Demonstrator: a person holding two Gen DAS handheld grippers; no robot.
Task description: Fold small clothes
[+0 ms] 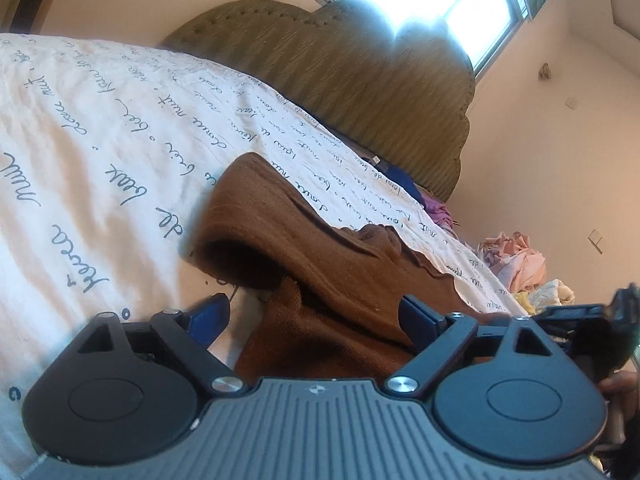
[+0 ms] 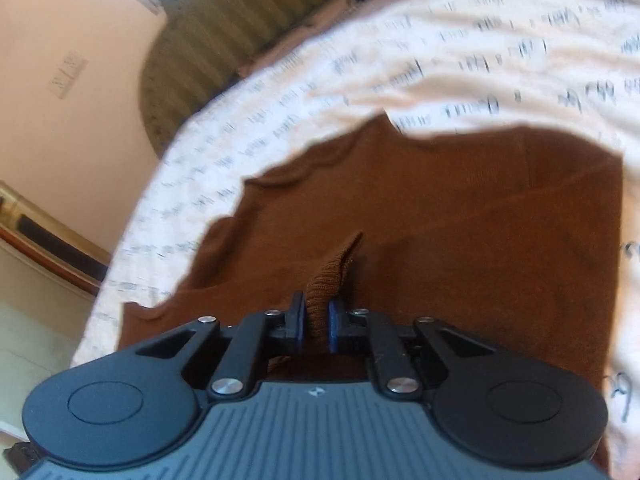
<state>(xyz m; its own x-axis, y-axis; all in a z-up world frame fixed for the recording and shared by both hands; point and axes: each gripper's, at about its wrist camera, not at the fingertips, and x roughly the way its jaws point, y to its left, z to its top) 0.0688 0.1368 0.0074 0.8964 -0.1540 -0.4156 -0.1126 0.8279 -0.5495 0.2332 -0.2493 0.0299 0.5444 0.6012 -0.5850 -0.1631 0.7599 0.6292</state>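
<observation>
Pinched between my right hand-held gripper (image 2: 316,326) pads, a ribbed fold of the brown garment (image 2: 440,232) stands up from the bed (image 2: 400,60), where the rest lies spread on a script-printed sheet. My left hand-held gripper (image 1: 316,316) hangs wide open over the same cloth, touching nothing. Motion blur smears the right view; the garment's near edge is hidden under both tools. Other clothes (image 1: 516,260) pile beyond, partly cut off.
</observation>
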